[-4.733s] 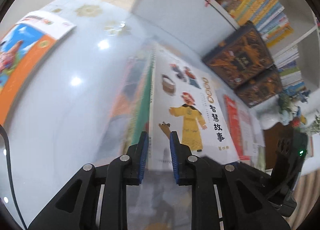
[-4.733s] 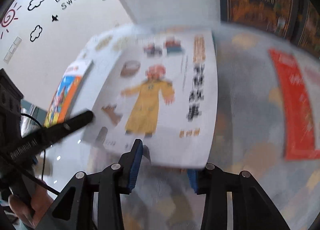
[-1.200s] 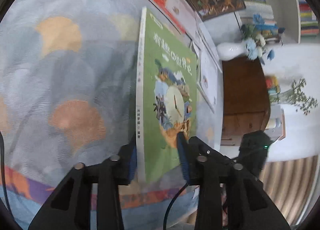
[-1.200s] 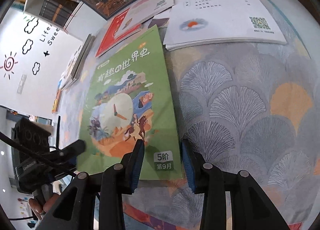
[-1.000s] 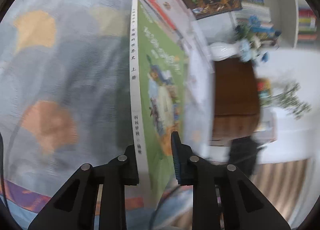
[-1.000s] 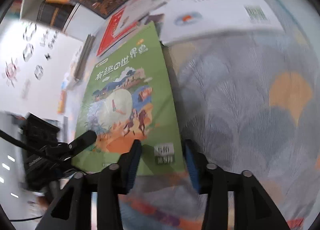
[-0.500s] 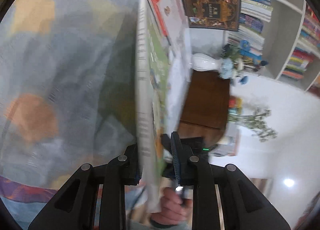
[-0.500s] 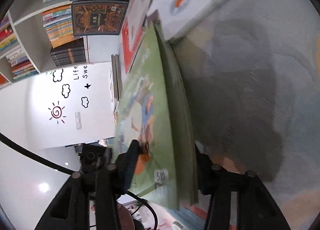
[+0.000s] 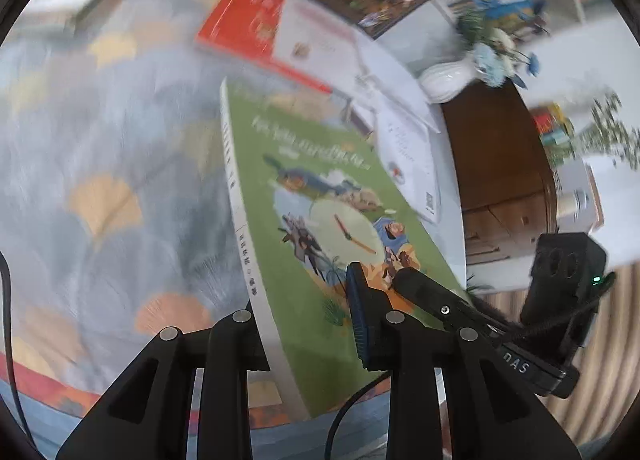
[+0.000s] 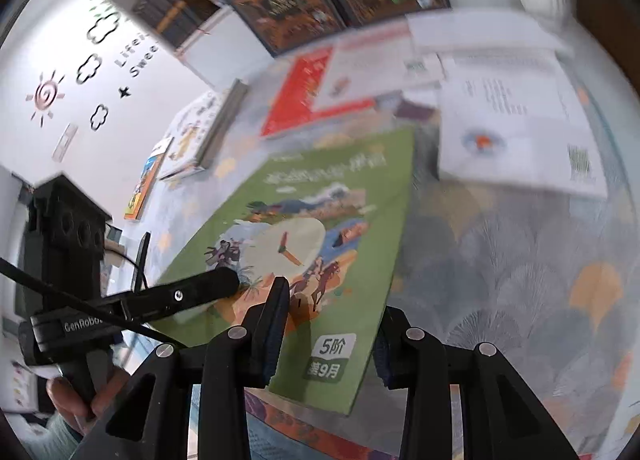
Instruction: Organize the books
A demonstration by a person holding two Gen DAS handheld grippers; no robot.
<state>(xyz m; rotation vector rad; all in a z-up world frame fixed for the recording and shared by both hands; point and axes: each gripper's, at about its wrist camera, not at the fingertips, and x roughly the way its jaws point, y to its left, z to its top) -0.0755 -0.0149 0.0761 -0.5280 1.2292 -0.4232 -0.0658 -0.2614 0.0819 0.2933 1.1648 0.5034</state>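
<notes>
Now the green book [image 9: 320, 195] tilts back from near upright, lower over the patterned surface [image 9: 120, 163]. My left gripper [image 9: 308, 316] clamps its spine corner; my right gripper [image 10: 332, 328] clamps the near edge. Next: carry to stack [image 10: 208, 127].

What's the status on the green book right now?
Left gripper and right gripper both straddle green book, near edge. Book tilted over patterned cloth. Path clear.
</notes>
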